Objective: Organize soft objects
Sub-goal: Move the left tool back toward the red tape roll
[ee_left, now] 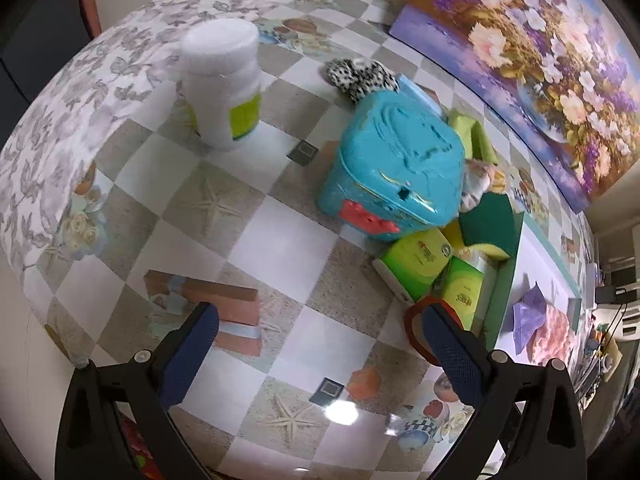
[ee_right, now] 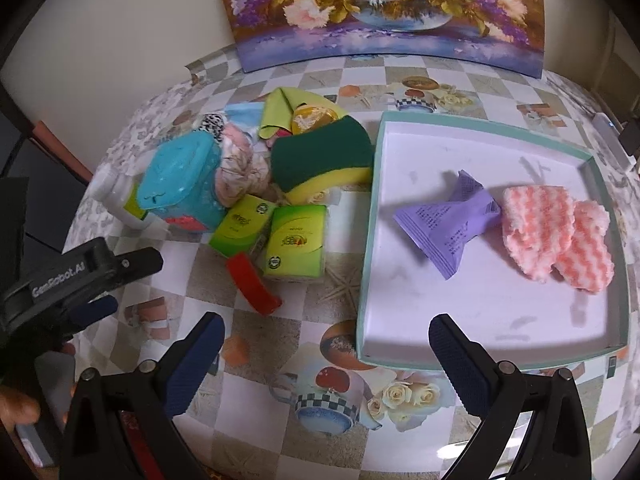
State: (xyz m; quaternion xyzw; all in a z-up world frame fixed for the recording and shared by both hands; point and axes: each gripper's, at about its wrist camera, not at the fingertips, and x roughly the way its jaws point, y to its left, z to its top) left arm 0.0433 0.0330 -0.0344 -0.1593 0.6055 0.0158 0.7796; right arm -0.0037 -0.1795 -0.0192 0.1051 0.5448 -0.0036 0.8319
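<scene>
Nearest, the right hand-held gripper (ee_right: 324, 344) is being held released and empty over the tabletop (ee_right: 280, 400), at the near edge of the tray (ee_right: 370, 216). The left hand-held gripper (ee_left: 320, 336) is likewise being kept spread, grasping nothing. Inside the tray, a purple packet (ee_right: 448, 220) and pink knitted cloths (ee_right: 560, 236) are being kept. Left of the tray, green tissue packs (ee_right: 294, 240), a sponge (ee_right: 324, 160) and a blue box (ee_right: 182, 180) are being left piled.

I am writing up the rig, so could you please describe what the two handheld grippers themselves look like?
Both look alike. The right gripper and left gripper have black triangular plastic arms with silver screws, and dark blue textured fingertips. The right view shows white "GenRobot.AI" lettering on the left gripper's black body. No cables visible.
</scene>
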